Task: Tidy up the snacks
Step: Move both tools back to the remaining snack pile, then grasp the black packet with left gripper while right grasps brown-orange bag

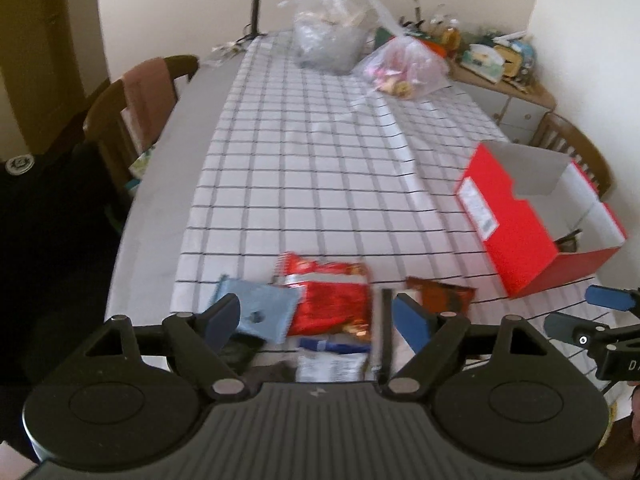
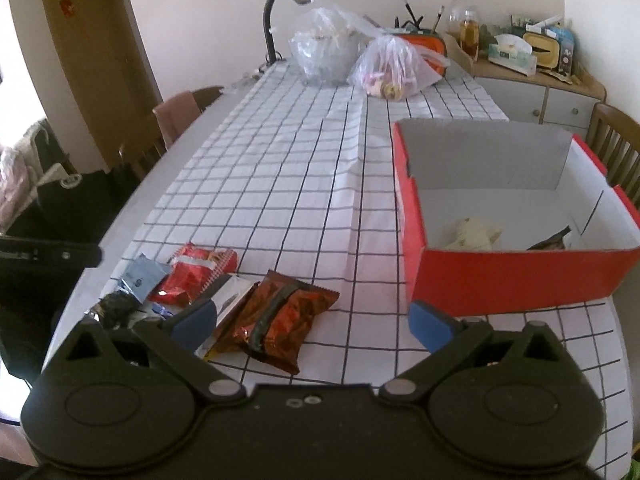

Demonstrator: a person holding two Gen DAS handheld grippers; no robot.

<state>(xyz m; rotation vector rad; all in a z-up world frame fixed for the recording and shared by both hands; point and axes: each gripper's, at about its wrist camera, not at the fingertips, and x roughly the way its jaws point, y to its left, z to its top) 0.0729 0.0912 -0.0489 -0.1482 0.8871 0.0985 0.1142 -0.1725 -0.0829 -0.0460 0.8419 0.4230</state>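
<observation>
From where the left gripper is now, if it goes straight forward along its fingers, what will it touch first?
Most likely the red snack packet, which lies on the tablecloth directly ahead between the open fingers of the left gripper. Blur makes depth uncertain; the blue-and-white packet beneath might come first.

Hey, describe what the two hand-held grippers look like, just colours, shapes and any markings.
Both look alike. The left hand-held gripper and the right hand-held gripper have matte black bodies with ribbed centres, two round discs, angled link arms with silver pivot pins, and blue pads on the fingertips. No cables or sleeves show.
</observation>
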